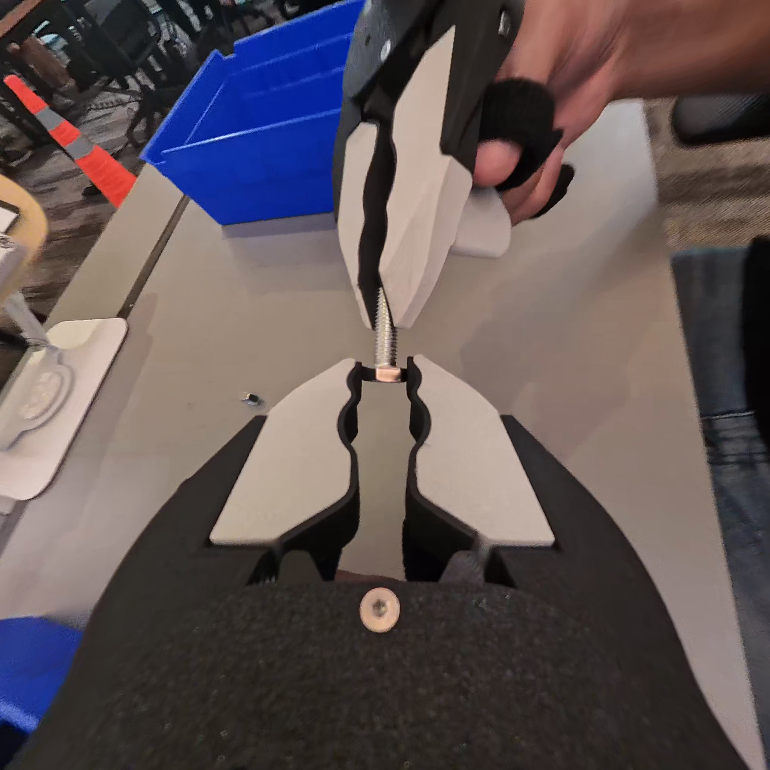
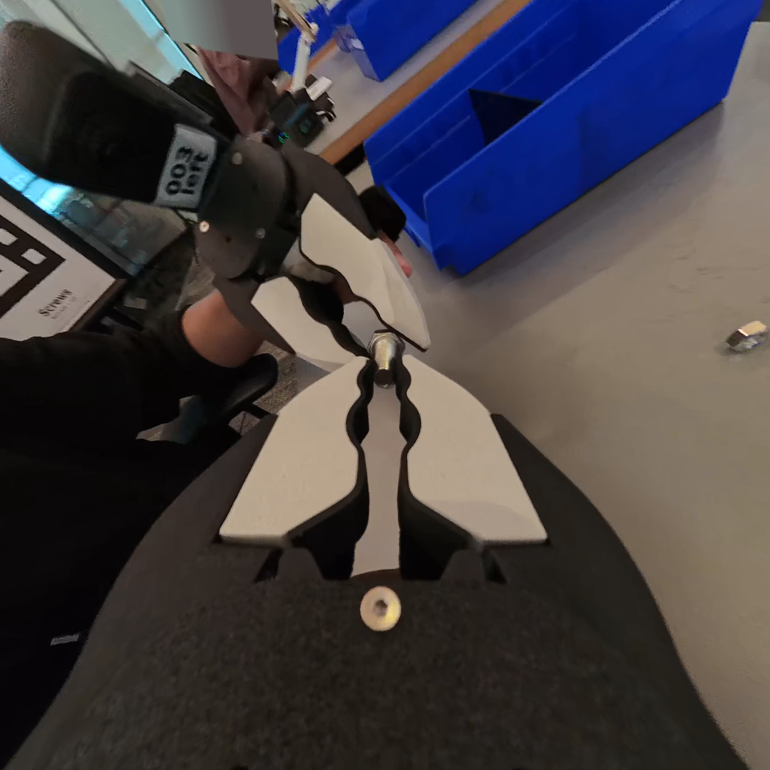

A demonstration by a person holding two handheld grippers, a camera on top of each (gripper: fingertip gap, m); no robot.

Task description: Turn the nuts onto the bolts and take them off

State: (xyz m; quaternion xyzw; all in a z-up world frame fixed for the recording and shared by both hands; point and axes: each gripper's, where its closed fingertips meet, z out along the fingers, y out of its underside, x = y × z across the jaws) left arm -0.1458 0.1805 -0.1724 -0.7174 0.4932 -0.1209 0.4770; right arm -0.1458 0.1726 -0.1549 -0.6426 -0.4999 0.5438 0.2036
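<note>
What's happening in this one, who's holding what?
A person holds a handheld gripper in each hand above a grey table. The left gripper is pinched on the hex end of a bolt, whether nut or head is hard to tell, while the right gripper clamps the threaded shank. A loose nut lies on the table, and a blue bin stands behind. The threading step looks to be mid-way, but how far cannot be told.
</note>
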